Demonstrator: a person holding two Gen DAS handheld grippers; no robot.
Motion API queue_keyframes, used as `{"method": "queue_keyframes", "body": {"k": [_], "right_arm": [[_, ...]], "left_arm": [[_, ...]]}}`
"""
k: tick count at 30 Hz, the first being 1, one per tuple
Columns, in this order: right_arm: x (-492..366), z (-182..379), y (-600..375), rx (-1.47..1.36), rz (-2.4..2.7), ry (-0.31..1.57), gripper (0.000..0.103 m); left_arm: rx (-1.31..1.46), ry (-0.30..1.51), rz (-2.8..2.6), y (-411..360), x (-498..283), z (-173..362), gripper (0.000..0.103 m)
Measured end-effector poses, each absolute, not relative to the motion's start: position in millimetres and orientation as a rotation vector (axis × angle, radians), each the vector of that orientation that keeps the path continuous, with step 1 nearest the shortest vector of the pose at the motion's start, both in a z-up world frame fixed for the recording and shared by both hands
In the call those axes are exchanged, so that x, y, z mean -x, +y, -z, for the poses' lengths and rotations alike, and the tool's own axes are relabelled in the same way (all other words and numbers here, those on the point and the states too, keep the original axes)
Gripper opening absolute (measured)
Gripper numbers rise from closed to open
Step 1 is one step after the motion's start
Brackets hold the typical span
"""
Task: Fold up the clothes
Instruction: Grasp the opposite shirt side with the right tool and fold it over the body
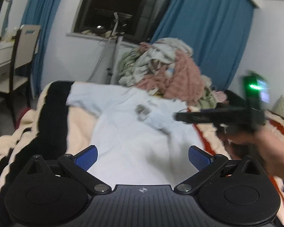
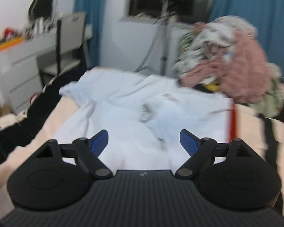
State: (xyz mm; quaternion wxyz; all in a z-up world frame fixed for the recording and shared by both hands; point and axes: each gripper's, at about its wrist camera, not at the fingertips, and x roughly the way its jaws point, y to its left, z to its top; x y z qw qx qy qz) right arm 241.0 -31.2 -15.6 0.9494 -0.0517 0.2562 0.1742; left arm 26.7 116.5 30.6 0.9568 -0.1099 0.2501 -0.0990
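A pale blue shirt [image 1: 126,128] lies spread on the bed, one sleeve reaching to the far left and the other part folded over its middle; it also shows in the right wrist view [image 2: 123,109]. My left gripper [image 1: 143,158] is open and empty, held just above the shirt's near hem. My right gripper [image 2: 143,141] is open and empty over the shirt's near part. In the left wrist view the right gripper's black body [image 1: 217,115] shows blurred at the shirt's right edge, held by a hand.
A heap of pink, green and patterned clothes [image 1: 168,70] sits at the bed's far right. The bed cover [image 1: 79,121] is cream with black and orange stripes. A chair [image 1: 19,60] and white desk stand at left, a tripod [image 1: 111,43] under the window.
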Motion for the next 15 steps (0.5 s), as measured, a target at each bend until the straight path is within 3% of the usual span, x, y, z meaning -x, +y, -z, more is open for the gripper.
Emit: {"method": "queue_keyframes", "body": {"k": [7,15], "right_arm": [[-350,76,87,0.297,-0.522,0.511,0.084],[-411,109,161,0.429,-0.504,0.347,0.083]], "left_arm": [[0.256,0.500,0.175,152,-59,-3,0.103],[0.330,0.551,0.123,177,-101,32,0.103]]}}
